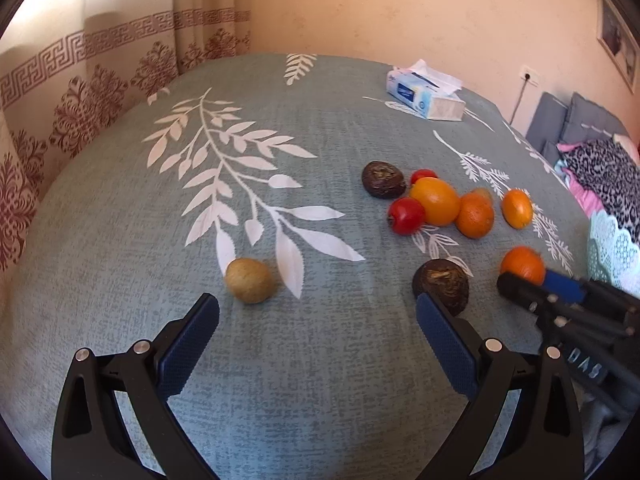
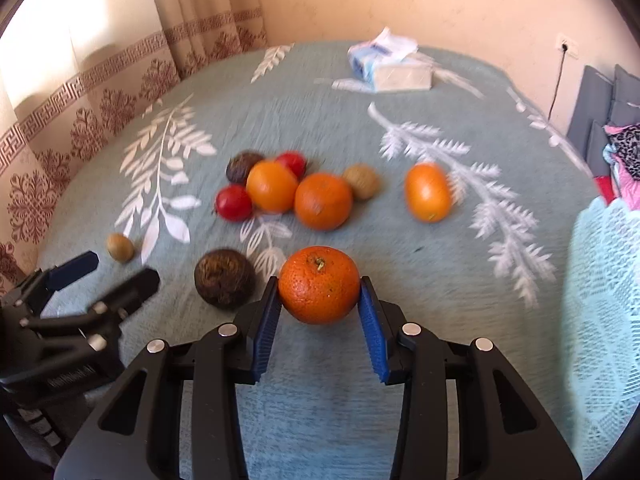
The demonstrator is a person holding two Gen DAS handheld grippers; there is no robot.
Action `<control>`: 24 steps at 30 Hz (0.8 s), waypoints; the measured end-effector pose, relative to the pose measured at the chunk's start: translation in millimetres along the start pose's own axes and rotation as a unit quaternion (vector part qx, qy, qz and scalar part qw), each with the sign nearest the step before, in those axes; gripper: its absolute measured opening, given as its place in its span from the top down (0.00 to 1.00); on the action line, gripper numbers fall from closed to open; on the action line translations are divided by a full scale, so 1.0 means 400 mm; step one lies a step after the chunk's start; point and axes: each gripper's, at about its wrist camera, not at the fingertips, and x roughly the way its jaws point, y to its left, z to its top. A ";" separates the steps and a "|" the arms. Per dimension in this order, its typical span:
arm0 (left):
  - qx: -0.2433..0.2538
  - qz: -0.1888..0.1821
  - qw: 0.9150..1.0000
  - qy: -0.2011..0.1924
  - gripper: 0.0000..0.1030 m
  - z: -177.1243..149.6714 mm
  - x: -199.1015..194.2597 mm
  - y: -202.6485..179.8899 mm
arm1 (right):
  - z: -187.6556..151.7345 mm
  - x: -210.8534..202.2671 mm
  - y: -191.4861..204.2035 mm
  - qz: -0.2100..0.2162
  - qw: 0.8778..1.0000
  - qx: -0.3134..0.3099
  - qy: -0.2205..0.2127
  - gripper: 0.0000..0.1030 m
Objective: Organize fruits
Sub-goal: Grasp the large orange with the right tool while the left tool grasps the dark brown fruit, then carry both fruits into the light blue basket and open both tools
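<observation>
You are working over a bed spread with a grey-green cover [image 1: 280, 360] printed with white leafy branches. Behind it you see a plain peach wall [image 1: 400, 8], and at the left cream curtains [image 1: 100, 80] with a brown Greek-key band and floral medallions, daylight glowing through them. A tissue box [image 1: 428, 94] lies at the far edge. To your right, a wall socket [image 1: 529, 77] holds a plugged-in cord, near grey cushions [image 1: 576, 120], leopard-print fabric [image 1: 604, 176] and a pale lace cloth [image 2: 604, 300].
</observation>
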 end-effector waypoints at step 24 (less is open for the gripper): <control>0.086 -0.046 0.994 0.053 0.58 0.017 0.086 -0.187 | -0.014 -0.165 -0.187 -0.094 0.992 0.055 -0.065 0.61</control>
